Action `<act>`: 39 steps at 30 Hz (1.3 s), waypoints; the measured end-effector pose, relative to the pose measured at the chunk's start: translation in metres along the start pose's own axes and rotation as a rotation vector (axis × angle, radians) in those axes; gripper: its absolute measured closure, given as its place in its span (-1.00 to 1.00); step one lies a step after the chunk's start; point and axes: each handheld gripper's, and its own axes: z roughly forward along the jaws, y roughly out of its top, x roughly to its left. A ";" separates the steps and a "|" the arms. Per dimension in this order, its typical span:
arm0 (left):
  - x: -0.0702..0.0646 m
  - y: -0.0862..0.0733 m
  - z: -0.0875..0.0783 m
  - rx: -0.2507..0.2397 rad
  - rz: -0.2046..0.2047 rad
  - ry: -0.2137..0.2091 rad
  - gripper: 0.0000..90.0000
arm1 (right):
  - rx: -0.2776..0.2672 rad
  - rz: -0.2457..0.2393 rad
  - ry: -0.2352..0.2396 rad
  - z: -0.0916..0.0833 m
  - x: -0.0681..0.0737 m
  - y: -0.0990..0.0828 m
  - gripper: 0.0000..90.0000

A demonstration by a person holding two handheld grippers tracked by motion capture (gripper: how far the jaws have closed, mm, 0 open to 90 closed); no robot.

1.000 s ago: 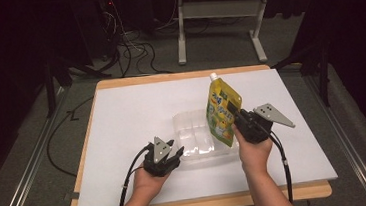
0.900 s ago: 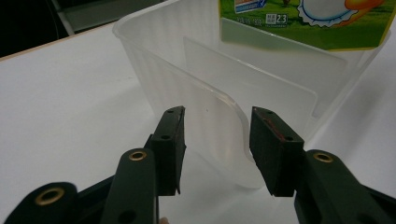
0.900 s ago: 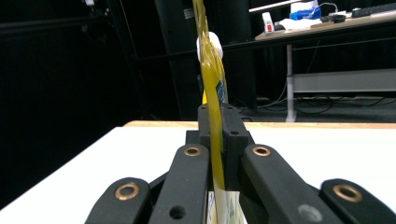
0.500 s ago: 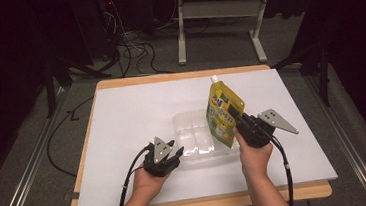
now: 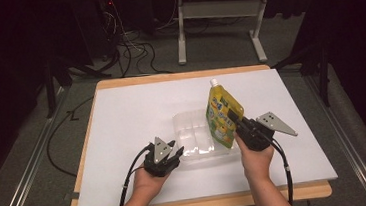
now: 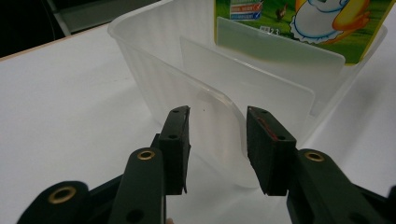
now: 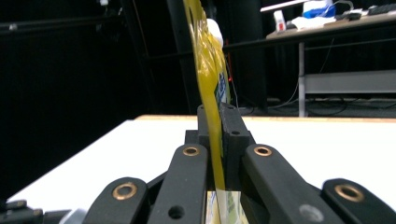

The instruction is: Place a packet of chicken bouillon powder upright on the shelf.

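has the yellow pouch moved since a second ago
No. The yellow pouch stands at the same right end of the clear container, shut in the right gripper.

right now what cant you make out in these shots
- Pouch: its bottom, in the high view, sits behind the clear bin wall; whether it touches the floor is unclear.
- Pouch print: too small in the high view, cut off by the top edge in the left gripper view.
- Left gripper: jaws have just been closing around the bin's corner; contact is unclear.
- Right gripper: its own jaws hide the pinched part of the pouch.
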 end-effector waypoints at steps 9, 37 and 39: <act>-0.001 0.000 -0.001 0.003 0.000 0.001 0.35 | 0.055 -0.055 0.011 -0.005 0.002 -0.005 0.98; 0.003 0.001 -0.009 -0.022 -0.037 -0.026 0.08 | 0.147 -0.078 0.074 -0.003 -0.002 -0.005 -0.17; 0.009 0.002 -0.014 -0.044 -0.049 -0.016 0.05 | 0.149 -0.090 0.069 -0.007 -0.002 -0.004 -0.27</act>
